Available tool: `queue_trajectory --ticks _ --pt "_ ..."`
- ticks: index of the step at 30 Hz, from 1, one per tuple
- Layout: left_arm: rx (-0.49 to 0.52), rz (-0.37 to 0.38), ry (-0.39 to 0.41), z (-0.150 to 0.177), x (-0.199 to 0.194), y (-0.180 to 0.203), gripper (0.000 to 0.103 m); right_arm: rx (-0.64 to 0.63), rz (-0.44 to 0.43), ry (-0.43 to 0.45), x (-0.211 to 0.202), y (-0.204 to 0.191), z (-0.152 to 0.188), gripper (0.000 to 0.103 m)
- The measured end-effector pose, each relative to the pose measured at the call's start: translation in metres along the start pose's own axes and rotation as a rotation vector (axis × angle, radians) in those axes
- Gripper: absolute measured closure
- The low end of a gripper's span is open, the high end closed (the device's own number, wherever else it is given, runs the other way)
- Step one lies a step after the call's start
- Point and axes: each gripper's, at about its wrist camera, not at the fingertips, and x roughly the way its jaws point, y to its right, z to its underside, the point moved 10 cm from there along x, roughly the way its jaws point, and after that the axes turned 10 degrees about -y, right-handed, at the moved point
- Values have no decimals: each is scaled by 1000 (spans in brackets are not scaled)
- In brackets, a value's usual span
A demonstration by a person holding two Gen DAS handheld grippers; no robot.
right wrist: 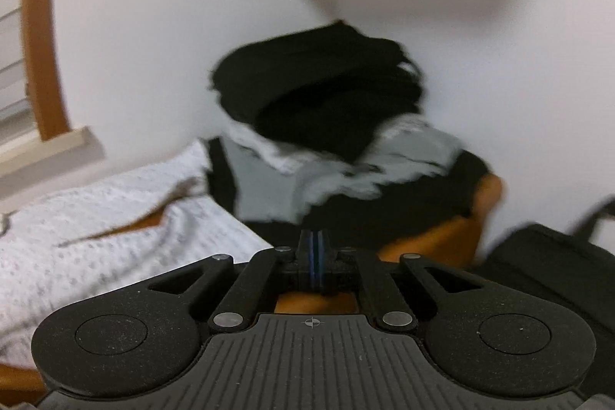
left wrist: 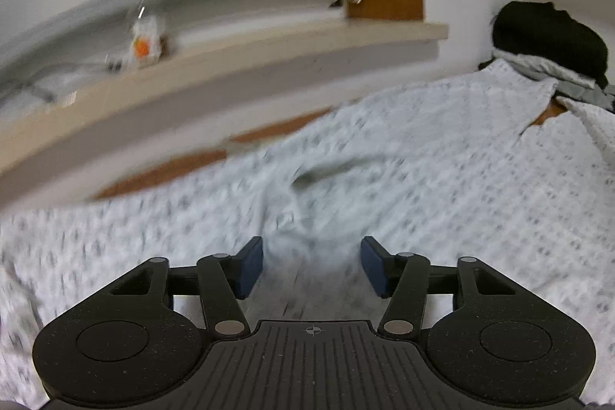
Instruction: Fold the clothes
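Observation:
A white garment with a small grey pattern [left wrist: 423, 160] lies spread on an orange-brown table; it also shows in the right wrist view [right wrist: 96, 218] at the left. My left gripper [left wrist: 312, 266] is open just above the garment, nothing between its blue pads. My right gripper [right wrist: 316, 256] is shut with its pads pressed together and nothing visible between them, above the table's bare wood near the garment's right edge. Both views are blurred by motion.
A pile of black, grey and white clothes [right wrist: 326, 125] sits at the table's far corner against white walls, also in the left wrist view [left wrist: 549, 37]. A beige window sill [left wrist: 230, 64] runs along the far left. A black bag [right wrist: 557, 275] lies at the right.

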Motion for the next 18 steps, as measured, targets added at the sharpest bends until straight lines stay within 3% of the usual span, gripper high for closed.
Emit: queue_trajectory --ticks 4,7,11,13,16,18 --pt "56 65 20 -20 -3 26 61 -48 -112 -21 52 -50 -20 83" --pt "107 108 5 -26 5 46 61 -108 -156 -59 92 -94 -29 74" --pt "143 162 -19 -26 13 64 61 -171 -154 -115 132 -131 -31 74" --pt "160 170 -36 -24 19 69 55 -195 -143 -132 145 -141 -31 68" --pt "182 156 -71 -24 34 70 54 -228 -104 -167 161 -143 -29 59" --pt "178 152 -79 -27 46 67 54 -230 -74 -182 169 -138 -30 58"
